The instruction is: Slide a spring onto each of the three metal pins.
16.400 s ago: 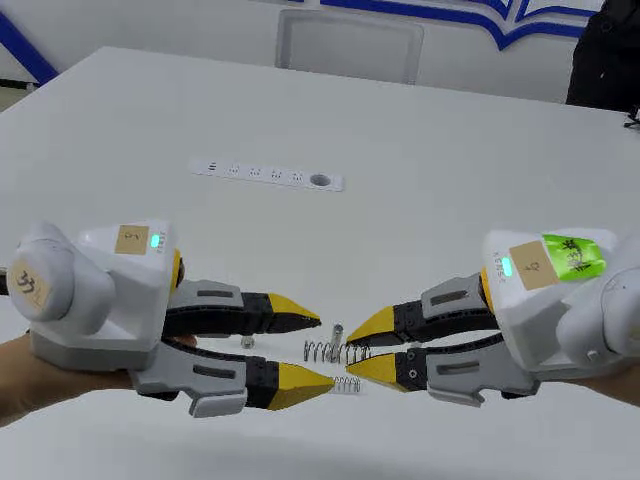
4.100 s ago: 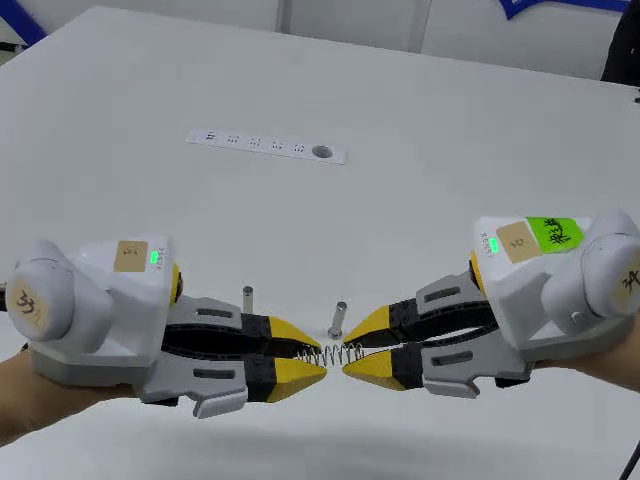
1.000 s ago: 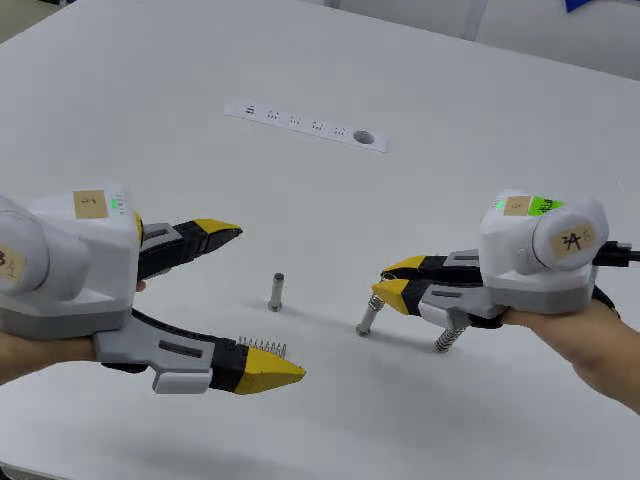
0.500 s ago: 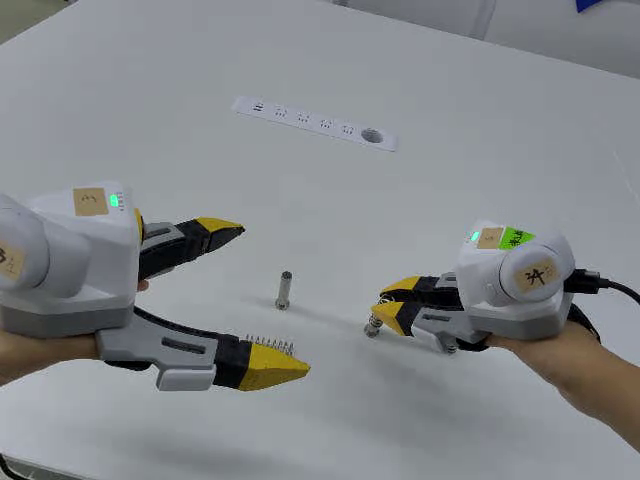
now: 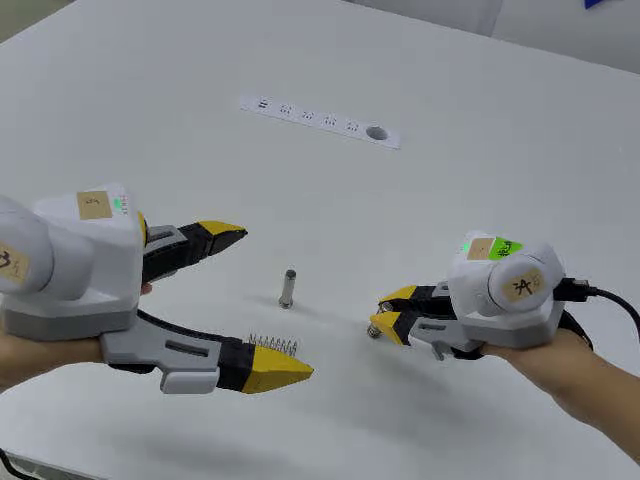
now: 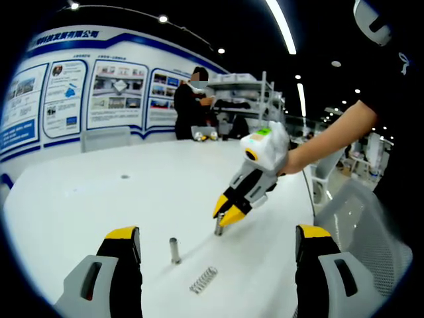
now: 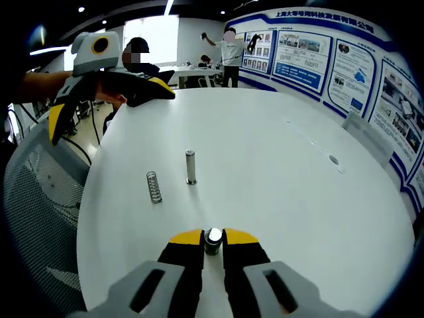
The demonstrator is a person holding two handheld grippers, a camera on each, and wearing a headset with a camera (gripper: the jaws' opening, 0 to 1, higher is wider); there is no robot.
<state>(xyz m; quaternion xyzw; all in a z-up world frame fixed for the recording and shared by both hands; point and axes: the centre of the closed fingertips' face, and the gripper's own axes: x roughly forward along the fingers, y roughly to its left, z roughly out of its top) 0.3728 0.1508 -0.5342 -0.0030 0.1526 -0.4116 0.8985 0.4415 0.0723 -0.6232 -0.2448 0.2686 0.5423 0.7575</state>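
Right gripper [image 5: 388,312], tips pinched on a short silver metal pin [image 7: 213,239], has sunk lower towards the white surface [image 5: 450,180] than a second ago. Loose coiled steel spring [image 5: 273,344] lies flat towards the surface's near edge, just beside the wide-spread left gripper [image 5: 278,302], which is nearer; bare upright pin [image 5: 288,288] stands just beyond.

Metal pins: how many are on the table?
2: a lone pin stands mid-table; a gripped pin sits between the right gripper's tips. A third may hide beneath it.
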